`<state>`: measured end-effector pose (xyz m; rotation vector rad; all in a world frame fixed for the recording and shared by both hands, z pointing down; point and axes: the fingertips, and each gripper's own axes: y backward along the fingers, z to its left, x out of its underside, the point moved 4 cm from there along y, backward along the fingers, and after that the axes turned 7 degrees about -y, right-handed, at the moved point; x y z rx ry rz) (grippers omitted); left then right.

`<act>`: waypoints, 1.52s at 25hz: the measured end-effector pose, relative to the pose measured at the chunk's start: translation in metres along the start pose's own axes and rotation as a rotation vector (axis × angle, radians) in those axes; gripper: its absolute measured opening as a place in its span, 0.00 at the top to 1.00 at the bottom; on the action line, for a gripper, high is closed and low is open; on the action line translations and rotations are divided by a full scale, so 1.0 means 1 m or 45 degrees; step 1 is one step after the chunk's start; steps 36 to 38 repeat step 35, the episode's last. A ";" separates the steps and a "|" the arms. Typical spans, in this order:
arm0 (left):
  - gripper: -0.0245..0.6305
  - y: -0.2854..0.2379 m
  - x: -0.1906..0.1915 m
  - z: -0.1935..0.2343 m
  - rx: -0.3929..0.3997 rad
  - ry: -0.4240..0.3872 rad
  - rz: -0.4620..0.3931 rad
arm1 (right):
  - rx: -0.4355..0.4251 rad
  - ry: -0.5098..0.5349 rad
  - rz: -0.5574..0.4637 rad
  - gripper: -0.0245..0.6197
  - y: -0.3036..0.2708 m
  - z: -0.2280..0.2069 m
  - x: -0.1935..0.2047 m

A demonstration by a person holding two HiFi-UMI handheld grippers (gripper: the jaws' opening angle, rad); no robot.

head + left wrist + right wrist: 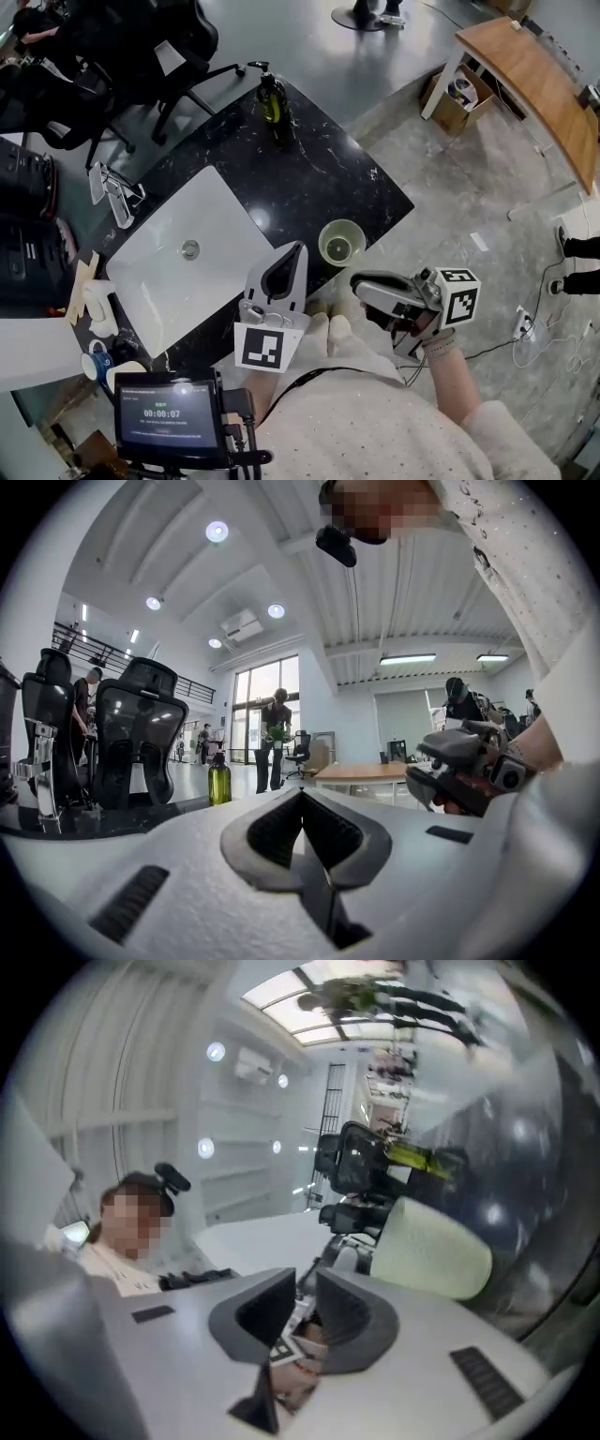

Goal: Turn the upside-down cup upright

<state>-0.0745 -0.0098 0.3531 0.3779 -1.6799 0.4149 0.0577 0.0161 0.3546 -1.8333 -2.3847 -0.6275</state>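
Observation:
A pale green cup [341, 244] stands mouth up on the black marble counter [309, 178], near its front right corner. In the right gripper view, which is rolled, the cup [433, 1245] shows just to the right of the jaws and not between them. My right gripper [360, 284] hovers off the counter's edge just below the cup. It points left, and a narrow gap shows between its jaws [305, 1286] with nothing in it. My left gripper [298, 251] is left of the cup, held level, and its jaws [302, 799] are together and empty.
A white sink basin [178, 253] with a faucet [114, 192] fills the counter's left part. A green bottle [272, 98] stands at the far corner. Office chairs [141, 47] lie beyond, and a wooden desk [534, 75] at far right. A blue mug [98, 361] sits at near left.

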 end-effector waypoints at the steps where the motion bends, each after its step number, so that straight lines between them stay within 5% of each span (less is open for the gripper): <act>1: 0.95 -0.001 -0.002 0.001 0.000 -0.004 -0.008 | 0.097 0.117 -0.007 0.88 -0.002 0.004 -0.008; 7: 0.95 -0.013 -0.020 -0.005 0.029 -0.027 -0.091 | 0.493 0.718 -0.088 0.95 -0.025 0.023 -0.031; 12: 0.95 -0.022 -0.031 -0.011 0.032 -0.013 -0.141 | 0.766 0.969 -0.134 0.95 -0.033 0.015 -0.038; 16: 0.95 -0.023 -0.033 -0.014 0.035 -0.002 -0.158 | 0.873 1.125 -0.131 0.95 -0.035 0.015 -0.038; 23: 0.95 -0.024 -0.033 -0.012 0.017 0.005 -0.151 | 0.943 1.253 -0.141 0.95 -0.037 0.017 -0.040; 38: 0.95 -0.020 -0.030 -0.008 -0.007 -0.005 -0.141 | 0.938 1.278 -0.129 0.95 -0.044 0.014 -0.035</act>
